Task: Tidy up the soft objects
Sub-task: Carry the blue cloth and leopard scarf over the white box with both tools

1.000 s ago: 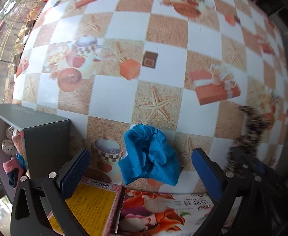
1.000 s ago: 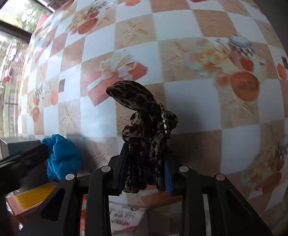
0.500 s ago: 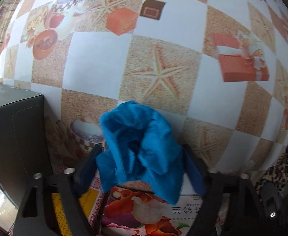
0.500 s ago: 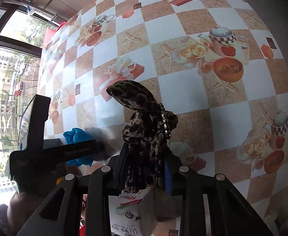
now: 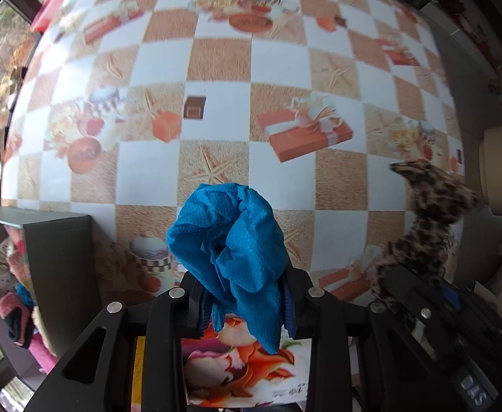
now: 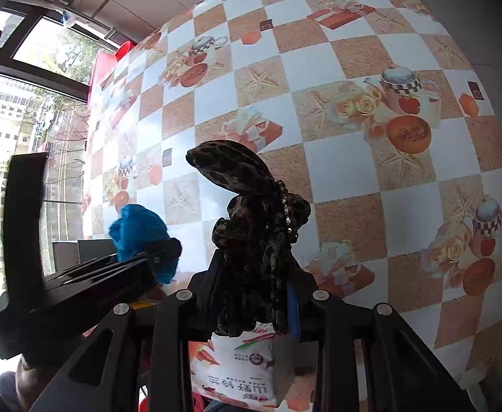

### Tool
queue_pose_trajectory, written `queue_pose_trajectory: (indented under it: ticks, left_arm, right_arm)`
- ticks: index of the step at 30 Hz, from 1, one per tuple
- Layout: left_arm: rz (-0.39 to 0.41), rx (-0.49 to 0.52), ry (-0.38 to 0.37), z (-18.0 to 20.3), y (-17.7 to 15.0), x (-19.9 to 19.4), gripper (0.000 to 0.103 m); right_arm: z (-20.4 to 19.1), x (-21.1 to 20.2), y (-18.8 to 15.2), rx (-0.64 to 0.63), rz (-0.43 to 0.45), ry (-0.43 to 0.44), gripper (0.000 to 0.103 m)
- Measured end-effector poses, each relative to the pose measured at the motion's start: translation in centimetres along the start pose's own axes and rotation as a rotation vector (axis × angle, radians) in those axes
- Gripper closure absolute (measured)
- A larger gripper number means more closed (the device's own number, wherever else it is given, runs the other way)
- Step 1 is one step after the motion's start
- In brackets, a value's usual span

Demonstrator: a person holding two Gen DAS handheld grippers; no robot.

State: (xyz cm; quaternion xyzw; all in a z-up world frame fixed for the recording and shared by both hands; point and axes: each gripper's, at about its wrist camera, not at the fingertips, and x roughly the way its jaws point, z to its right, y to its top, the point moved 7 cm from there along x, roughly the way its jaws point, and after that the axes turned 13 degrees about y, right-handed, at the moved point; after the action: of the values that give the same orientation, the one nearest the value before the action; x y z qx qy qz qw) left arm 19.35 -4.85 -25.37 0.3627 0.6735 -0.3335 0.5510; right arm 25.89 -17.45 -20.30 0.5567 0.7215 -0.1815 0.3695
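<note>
checkered tablecloth blurred at far edge | dark box cut off left, contents unclear | left gripper closing, clamps blue cloth, now lifted off table | right gripper still clenches leopard-print scrunchie

The blue cloth showed a dimpled, crinkled matt weave. The leopard-print scrunchie appeared soft fabric with a beaded strand. The counter covering looked smooth, faintly glossy printed vinyl. The dark box was matt.
</note>
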Motion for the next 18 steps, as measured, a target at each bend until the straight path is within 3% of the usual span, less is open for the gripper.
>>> queue_pose_trajectory:
  ticks: [5, 12, 18]
  left_arm:
    - [0.103, 0.022, -0.004, -1.4, -1.6, -4.2, 0.068]
    - [0.187, 0.04, -0.006, -4.2, -3.2, -8.1, 0.068]
    - [0.218, 0.074, -0.034, -4.8, -4.5, -8.6, 0.068]
  right_arm:
    - [-1.8, -0.3, -0.9, -0.026, -0.002, 0.006, 0.071]
    - [-3.5, -0.5, -2.7, -0.034, -0.011, 0.003, 0.071]
    - [-5.2, -0.8, -4.4, -0.045, 0.001, -0.016, 0.071]
